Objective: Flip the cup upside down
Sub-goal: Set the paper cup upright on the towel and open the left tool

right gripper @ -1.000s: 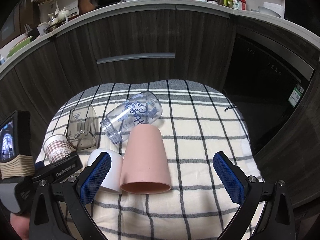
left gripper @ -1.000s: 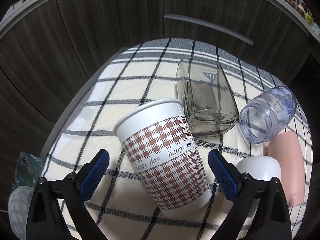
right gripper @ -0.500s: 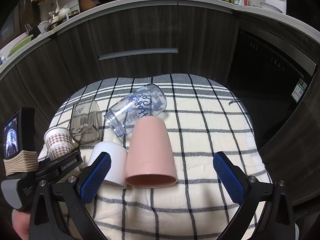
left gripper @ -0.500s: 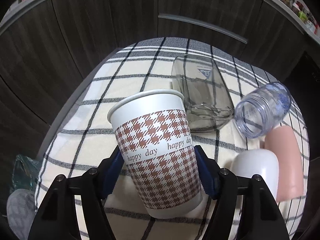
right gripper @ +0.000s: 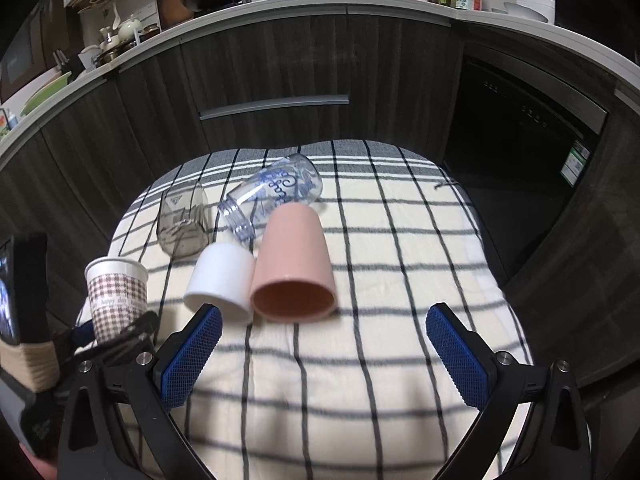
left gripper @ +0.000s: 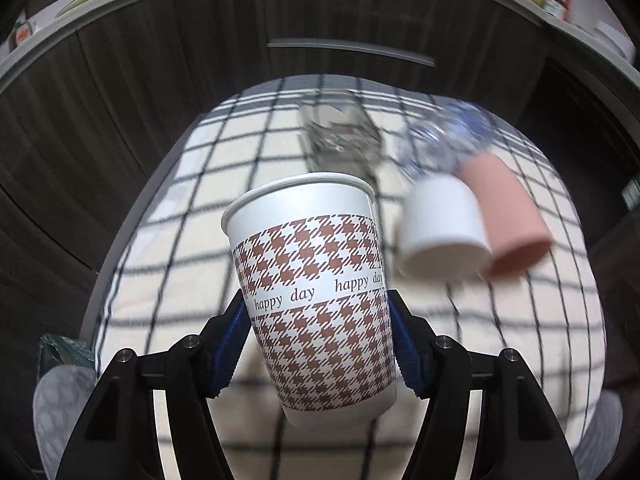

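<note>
At near left: paper cup (left gripper: 316, 300) clamped in left gripper (left gripper: 316, 344), mouth up | right gripper (right gripper: 320, 356) wide, holding nothing, over cloth (right gripper: 400, 280)

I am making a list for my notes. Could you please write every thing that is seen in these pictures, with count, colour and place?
paper cup: 1, white with brown houndstooth, mouth up, gripped in the left tongs
white cup: 1, white, lying on the cloth beside the pink cup
pink cup: 1, pink, lying, mouth toward the camera
grey glass: 1, smoky grey, lying at far left
clear bottle: 1, clear with blue print, lying behind the pink cup
checked cloth: 1, cream with dark lines, under everything
left tongs: 1, black with blue pads, shut on the paper cup
right tongs: 1, same colours, open, holding nothing
</note>
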Demonstrator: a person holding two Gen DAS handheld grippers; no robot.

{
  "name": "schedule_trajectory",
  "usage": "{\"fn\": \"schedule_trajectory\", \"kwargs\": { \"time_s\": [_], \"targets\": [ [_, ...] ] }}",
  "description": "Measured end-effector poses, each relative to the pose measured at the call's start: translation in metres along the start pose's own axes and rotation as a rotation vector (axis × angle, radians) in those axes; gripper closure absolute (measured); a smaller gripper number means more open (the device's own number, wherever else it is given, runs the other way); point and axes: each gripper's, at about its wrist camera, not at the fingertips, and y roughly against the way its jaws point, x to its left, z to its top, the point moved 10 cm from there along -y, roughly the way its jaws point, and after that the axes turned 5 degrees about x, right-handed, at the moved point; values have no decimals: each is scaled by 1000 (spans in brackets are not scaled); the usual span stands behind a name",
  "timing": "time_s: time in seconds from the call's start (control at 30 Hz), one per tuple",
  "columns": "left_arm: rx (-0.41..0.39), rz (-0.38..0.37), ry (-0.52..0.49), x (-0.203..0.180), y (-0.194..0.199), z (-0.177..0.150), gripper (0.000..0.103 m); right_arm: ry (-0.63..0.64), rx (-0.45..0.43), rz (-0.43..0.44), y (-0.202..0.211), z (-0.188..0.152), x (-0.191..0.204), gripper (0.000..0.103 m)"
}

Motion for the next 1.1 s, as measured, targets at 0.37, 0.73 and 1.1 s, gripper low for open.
{"fn": "schedule_trajectory", "kwargs": {
  "time_s": [0.37,0.73,1.1],
  "targets": [
    [-24,-95,-146,-77,12,-35,38,-46,18,-75,39,-48,-61,0],
    [21,-87,-204,-103,-14,-61,31,-88,38,-103,41,-70,-85,0],
    [-7,-87,-200,-81,15,-65,15,-78,7,-79,51,-66,-74,0]
  ]
}}
